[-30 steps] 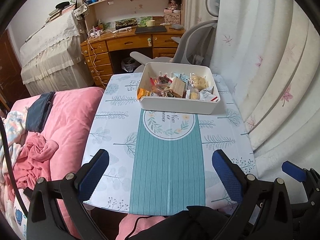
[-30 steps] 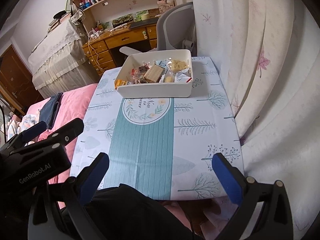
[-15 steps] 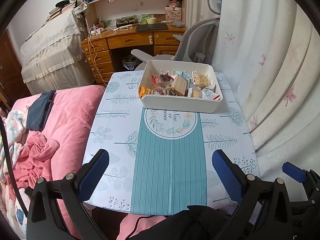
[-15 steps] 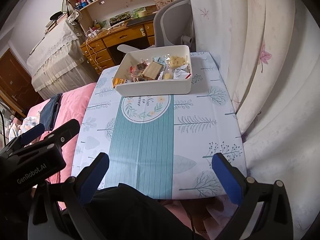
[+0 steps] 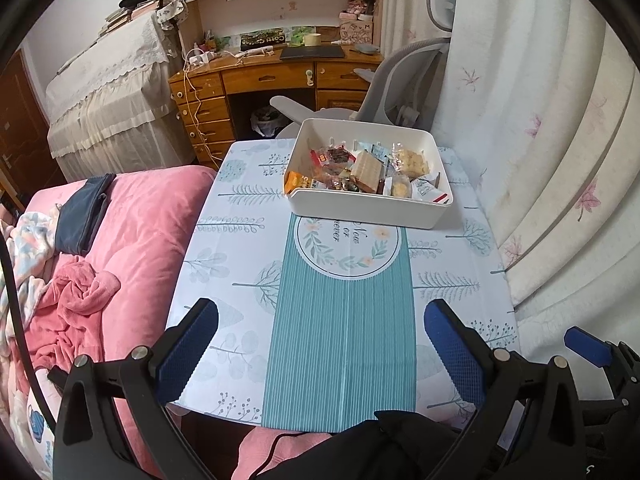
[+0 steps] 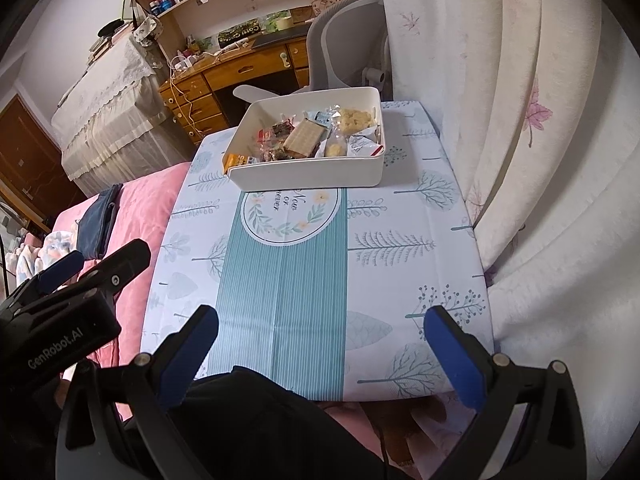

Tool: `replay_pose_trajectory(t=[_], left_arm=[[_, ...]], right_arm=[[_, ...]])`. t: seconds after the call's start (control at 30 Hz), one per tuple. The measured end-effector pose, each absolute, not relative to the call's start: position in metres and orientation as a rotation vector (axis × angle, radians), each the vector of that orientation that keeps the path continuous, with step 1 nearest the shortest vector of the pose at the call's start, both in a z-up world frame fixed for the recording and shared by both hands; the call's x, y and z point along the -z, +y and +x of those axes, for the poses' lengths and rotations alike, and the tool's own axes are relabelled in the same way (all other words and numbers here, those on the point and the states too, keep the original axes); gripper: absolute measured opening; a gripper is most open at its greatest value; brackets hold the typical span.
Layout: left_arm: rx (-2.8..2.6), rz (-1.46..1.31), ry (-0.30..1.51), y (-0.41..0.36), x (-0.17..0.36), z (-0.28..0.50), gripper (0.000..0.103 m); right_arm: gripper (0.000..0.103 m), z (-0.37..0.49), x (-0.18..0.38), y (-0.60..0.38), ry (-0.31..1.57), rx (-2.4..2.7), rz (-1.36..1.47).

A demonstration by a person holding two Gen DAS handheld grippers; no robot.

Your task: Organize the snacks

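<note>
A: At the far end of the table with the teal-striped tree-print cloth (image 5: 340,320): white rectangular plastic bin (image 5: 370,210), full of wrapped snacks (image 5: 362,170).

B: Tongs?

A: Left gripper (image 5: 320,350) spread wide, empty, above the near edge. Right gripper (image 6: 320,354) likewise. Both well apart from the bin.

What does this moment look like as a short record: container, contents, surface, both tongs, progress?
container: white bin, far end of table
contents: mixed wrapped snacks, all inside the bin
surface: table bare except for the bin
left tongs: open, empty, over near edge
right tongs: open, empty, over near edge
progress: no snack gripped yet
</note>
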State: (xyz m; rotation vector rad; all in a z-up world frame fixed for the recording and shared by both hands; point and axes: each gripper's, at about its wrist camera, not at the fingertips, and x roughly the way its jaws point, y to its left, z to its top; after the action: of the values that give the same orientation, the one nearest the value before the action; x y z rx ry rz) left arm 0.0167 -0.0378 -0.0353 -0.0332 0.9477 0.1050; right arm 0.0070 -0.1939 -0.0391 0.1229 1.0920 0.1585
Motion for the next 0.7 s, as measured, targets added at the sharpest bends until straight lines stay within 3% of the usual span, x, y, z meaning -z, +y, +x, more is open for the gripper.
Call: replay_pose_trajectory(t=[0.7], left_arm=[[-0.113,-0.030,0.949,-0.0360,0.0354,0.0188,0.102]], right_arm=[[0.103,0.0095,0.0426,-0.1900,1.099,-0.168,0.121]])
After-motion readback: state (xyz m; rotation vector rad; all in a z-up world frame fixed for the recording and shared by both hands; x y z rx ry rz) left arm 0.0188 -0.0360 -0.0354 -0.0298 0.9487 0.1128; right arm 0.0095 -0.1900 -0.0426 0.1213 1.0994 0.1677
